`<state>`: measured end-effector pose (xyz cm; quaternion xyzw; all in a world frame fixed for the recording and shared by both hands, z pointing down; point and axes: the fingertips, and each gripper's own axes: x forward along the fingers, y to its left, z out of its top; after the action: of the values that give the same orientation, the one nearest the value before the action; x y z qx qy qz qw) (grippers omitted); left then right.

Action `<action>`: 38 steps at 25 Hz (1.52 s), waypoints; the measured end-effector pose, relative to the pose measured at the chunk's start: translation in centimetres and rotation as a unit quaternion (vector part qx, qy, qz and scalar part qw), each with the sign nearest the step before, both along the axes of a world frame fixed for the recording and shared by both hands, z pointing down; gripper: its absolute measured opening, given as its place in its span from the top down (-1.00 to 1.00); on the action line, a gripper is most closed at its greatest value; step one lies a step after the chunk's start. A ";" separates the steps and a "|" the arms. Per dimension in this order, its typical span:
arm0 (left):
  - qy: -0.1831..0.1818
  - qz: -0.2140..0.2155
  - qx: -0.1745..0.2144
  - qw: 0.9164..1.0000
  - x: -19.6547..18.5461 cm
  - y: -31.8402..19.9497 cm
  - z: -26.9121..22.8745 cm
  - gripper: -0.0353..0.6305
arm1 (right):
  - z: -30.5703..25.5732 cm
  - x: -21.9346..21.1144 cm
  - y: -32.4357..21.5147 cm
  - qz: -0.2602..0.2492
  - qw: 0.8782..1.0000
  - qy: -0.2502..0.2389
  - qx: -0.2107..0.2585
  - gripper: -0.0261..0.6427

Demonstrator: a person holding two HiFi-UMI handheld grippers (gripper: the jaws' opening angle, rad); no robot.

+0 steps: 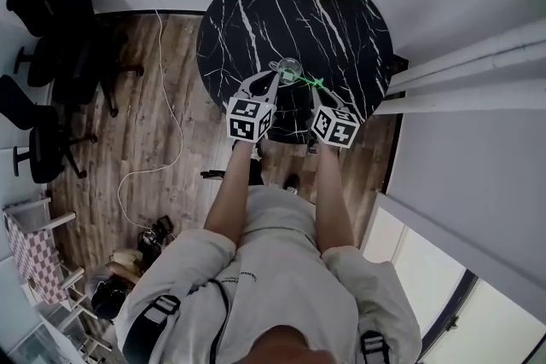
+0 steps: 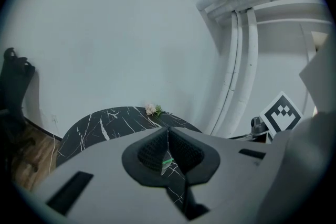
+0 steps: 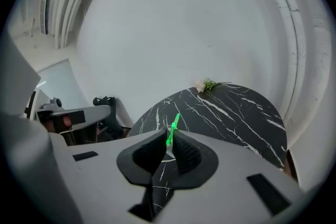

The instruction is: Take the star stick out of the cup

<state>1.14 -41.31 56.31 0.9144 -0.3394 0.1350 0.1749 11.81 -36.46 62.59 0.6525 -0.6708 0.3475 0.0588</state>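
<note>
On the round black table (image 1: 256, 8), near its front edge, the task stands at mid-stage. Working from the left, I have the left gripper (image 2: 168, 131) with its jaws drawn almost together at the tips. A sliver of clear glass shows between the pads, so I judge it pinched on the wall of the cup (image 1: 289, 65) to steady it. The cup stands upright just ahead of both grippers. The star stick (image 1: 309, 81) is a thin, bright green rod. It slants from the cup mouth rightward to the right gripper (image 3: 170, 135), whose jaws are closed on the rod, with a short length projecting past the tips. I cannot make out the star end. Done: cup braced, stick gripped. Remaining, as I judge it: draw the stick clear of the rim, since one end appears to lie at the cup.
</note>
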 end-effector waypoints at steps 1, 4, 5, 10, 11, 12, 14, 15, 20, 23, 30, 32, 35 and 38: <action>0.001 -0.001 0.000 1.000 -0.2 -0.1 0.0 0.82 | -0.1 0.0 -0.2 0.000 1.000 0.008 0.000 0.75; 0.004 -0.006 -0.001 1.000 -0.8 -0.6 0.0 0.82 | -0.7 -0.2 -0.8 -0.007 0.999 0.033 0.007 0.78; 0.004 -0.008 -0.001 1.000 -1.0 -0.7 0.0 0.82 | -0.9 -0.4 -1.0 -0.012 0.999 0.044 0.010 0.78; 0.008 -0.026 0.003 1.000 -2.7 -1.3 -0.5 0.82 | -2.4 -2.0 -2.1 -0.042 0.993 0.103 0.031 0.79; 0.008 -0.029 0.004 1.000 -3.0 -1.3 -0.5 0.82 | -2.6 -2.3 -2.2 -0.048 0.992 0.111 0.035 0.79; 0.008 -0.032 0.004 0.999 -3.3 -1.2 -0.5 0.82 | -2.7 -2.8 -2.3 -0.055 0.991 0.118 0.040 0.79; 0.005 -0.037 0.004 0.999 -3.9 -1.1 -0.3 0.82 | -2.8 -3.7 -2.6 -0.070 0.988 0.131 0.049 0.79; 0.003 -0.040 0.002 0.999 -4.2 -1.1 -0.2 0.82 | -2.9 -4.2 -2.8 -0.076 0.986 0.137 0.053 0.79; -0.004 -0.057 -0.001 0.998 -5.8 -0.9 0.0 0.82 | -3.3 -5.2 -3.5 -0.085 0.980 0.162 0.073 0.79; -0.004 -0.069 0.002 0.998 -6.6 -1.1 -0.3 0.82 | -3.4 -5.1 -3.6 -0.085 0.979 0.172 0.075 0.79; -0.010 -0.071 -0.008 0.997 -6.6 0.1 0.6 0.82 | -3.6 -4.4 -2.9 -0.086 0.978 0.175 0.075 0.79; -0.010 -0.071 -0.009 0.997 -6.5 0.5 0.7 0.82 | -3.8 -4.3 -2.5 -0.084 0.978 0.175 0.077 0.79; -0.009 -0.070 -0.007 0.997 -6.1 1.1 0.6 0.82 | -4.2 -4.0 -1.9 -0.083 0.977 0.178 0.084 0.79; -0.008 -0.068 -0.004 0.998 -5.6 1.4 0.5 0.82 | -4.5 -3.6 -1.6 -0.080 0.976 0.183 0.090 0.79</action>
<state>-4.50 -39.89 56.76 0.8873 -0.4018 0.1314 0.1843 8.16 -38.02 58.07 0.6516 -0.7275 0.1543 0.1493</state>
